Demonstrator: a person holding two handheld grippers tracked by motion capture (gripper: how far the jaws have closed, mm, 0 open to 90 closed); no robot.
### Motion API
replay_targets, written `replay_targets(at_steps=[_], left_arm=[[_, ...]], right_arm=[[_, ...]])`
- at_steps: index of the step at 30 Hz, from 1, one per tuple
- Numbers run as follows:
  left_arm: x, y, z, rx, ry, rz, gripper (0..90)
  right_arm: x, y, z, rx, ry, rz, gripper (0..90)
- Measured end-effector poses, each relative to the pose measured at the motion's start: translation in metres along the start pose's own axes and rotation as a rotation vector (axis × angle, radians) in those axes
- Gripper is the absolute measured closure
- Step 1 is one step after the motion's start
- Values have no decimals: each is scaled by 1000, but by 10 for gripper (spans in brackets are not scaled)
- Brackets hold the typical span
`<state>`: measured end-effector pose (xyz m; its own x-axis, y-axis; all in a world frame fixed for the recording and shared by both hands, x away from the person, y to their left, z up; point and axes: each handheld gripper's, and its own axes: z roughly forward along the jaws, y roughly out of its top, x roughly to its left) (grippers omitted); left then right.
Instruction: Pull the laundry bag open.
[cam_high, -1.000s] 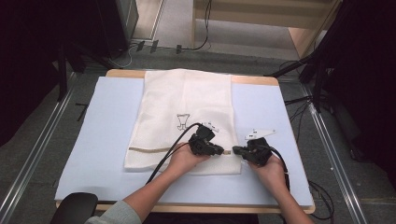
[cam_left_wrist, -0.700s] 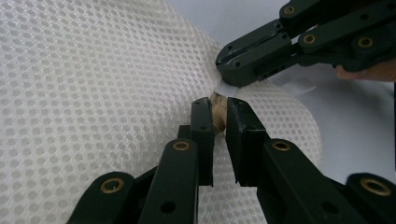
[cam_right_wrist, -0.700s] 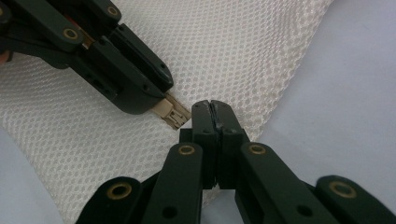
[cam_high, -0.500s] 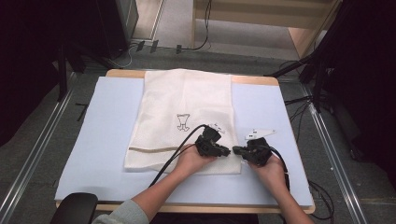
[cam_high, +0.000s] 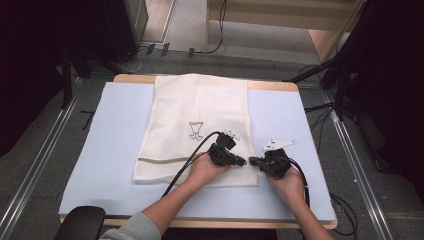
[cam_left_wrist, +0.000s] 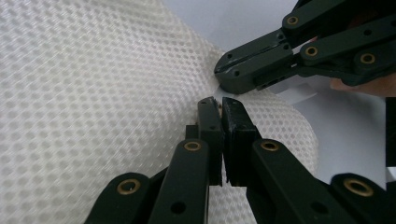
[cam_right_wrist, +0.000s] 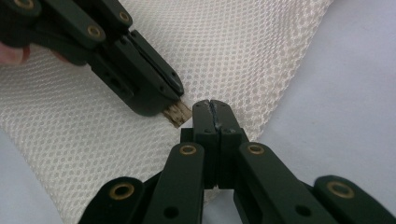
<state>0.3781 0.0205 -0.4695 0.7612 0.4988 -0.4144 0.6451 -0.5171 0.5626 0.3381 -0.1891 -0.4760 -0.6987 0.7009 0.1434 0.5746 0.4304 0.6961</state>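
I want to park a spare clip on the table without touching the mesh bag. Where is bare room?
Bare blue mat lies left of the white mesh bag, out to the table's left edge; a narrower strip lies right of it. The near right corner is crowded: the left gripper and right gripper meet there, both pinching the bag's edge.

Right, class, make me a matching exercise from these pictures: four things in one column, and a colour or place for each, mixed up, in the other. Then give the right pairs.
Things:
1. mesh bag
2. table mat
3. left gripper
4. small drawing

Descriptions:
A. pale blue, covers the table top
B. black lines, printed near the middle of the bag
C. cream white, lies flat on the mat
D. black, jaws closed at the bag's near right corner, facing the right gripper

Pairs: 1-C, 2-A, 3-D, 4-B
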Motion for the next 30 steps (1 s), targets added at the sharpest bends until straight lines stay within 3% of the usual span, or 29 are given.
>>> replay_targets(at_steps=[4,8,18,23,27,30], left_arm=[[8,-3,-10,7,-16,0,889],[5,-5,-13,7,-4,19,888],[19,-17,-36,3,-13,-17,889],[22,-25,-48,6,-8,-2,889],[29,-34,-59,-12,-8,-33,889],[29,-36,-63,-20,-15,-28,888]], right_arm=[[-2,-3,0,-24,12,-6,900],[-3,-3,0,-25,6,-25,900],[-2,-3,0,-26,0,-28,900],[-3,-2,1,-21,9,-13,900],[-2,-3,1,-25,5,-14,900],[-3,-3,1,-29,14,-16,900]])
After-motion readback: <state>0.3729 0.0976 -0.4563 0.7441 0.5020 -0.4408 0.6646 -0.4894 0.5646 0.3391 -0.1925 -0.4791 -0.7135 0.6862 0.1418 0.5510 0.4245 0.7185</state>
